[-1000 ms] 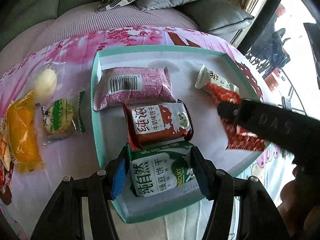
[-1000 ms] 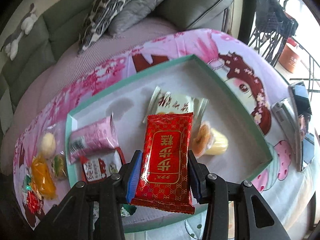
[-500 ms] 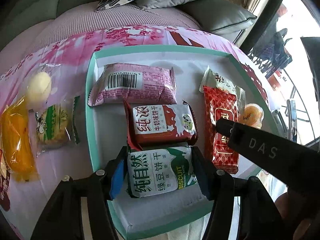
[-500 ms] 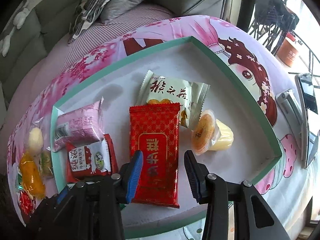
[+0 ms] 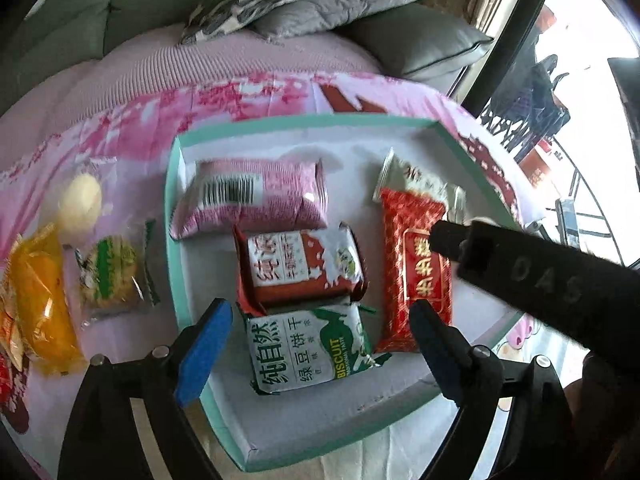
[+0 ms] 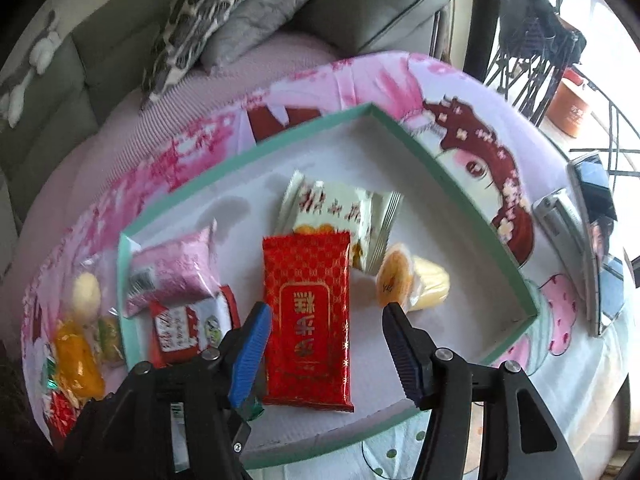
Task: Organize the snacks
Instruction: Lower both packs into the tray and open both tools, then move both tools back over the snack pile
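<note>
The green pack (image 5: 310,350) lies flat in the tray (image 5: 176,240), at its near edge, and the red pack (image 6: 308,316) lies flat beside it toward the tray's middle. In the left view the red pack's far side is hidden by the dark body of the right gripper (image 6: 326,344), and its near corner by a left fingertip. The white pack (image 6: 340,216) behind it is partly covered by the red pack, and its print is blurred. In the right view the green pack is almost wholly hidden behind that gripper's left finger.

The left gripper (image 5: 320,344) straddles the green pack, its fingers spread wide with a clear gap on each side; they hold nothing. The right gripper's fingers stand apart on either side of the red pack's lower half, not pressing it, and hold nothing.

A second ago both pairs of fingers were clamped on their packs, the red one held above the tray; both have just been opening, and both packs now rest on the tray floor.

Beyond the green pack lie the brown-red pack (image 5: 300,268) and the pink pack (image 5: 256,200). A jelly cup (image 6: 412,280) sits beside the red pack. Outside the tray, on the bench's cloth (image 5: 132,128), lie several more snacks (image 5: 108,272).
</note>
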### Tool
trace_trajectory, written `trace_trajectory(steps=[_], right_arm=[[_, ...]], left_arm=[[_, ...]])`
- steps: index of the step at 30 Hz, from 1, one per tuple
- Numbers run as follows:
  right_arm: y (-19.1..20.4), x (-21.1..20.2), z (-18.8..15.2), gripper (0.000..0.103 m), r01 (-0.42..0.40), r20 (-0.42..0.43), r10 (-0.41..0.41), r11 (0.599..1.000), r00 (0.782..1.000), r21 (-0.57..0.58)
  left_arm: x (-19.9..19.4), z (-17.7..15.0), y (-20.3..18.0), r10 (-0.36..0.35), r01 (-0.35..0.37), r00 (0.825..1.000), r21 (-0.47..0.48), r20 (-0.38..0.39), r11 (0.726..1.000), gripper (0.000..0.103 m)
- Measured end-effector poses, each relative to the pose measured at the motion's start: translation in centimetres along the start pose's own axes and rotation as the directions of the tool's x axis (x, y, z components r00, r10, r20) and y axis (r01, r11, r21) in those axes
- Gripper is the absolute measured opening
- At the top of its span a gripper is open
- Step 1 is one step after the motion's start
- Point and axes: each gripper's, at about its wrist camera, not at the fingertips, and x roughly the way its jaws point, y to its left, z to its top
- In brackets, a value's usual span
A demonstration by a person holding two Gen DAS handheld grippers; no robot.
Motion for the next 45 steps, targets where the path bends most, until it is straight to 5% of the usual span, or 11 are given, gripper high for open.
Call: trace_trajectory(steps=[8,12,18,24,32,36,45], right_arm=[[-0.4,-1.9,0.6,0.062,-0.011,0.061,0.009,0.999,0.998,0.033],[-0.3,-1.6,0.5,0.062,-0.009,0.048,0.008,1.000,0.999,0.022],[1.8,-1.6,-0.2,0.062,-0.022,0.045,0.024,0.999,0.999,-0.041],[5.2,-2.0,-1.0,0.062,-0.048,0.047,0.055,0.989,0.997,-0.137],[7.7,-2.3,-2.0,0.063,-0.066,0.045,0.077,0.975,0.996,-0.210],[7.5,-1.9,-2.0,0.100,-0.066,0.041,0.076,0.977,0.996,-0.202],[7.0,-1.1,-1.9,0.103,-0.056,0.039,0.064,0.978,0.997,-0.199]], left_arm=[[-2.3,0.8,3.5,0.086,-0.077,0.995,-0.147,0.052,0.986,0.090],[-4.1,1.1,6.5,0.210,-0.182,0.974,-0.254,0.088,0.950,0.090],[-6.7,0.4,11.4,0.370,-0.306,0.926,-0.413,0.082,0.858,0.090],[-7.5,-0.5,13.7,0.405,-0.338,0.913,-0.466,0.048,0.818,0.090],[-8.4,-1.5,14.9,0.395,-0.318,0.918,-0.511,0.046,0.799,0.090],[-8.0,-1.6,15.1,0.397,-0.324,0.917,-0.513,0.035,0.795,0.102],[-8.5,-1.7,15.3,0.407,-0.316,0.910,-0.505,0.079,0.803,0.103]])
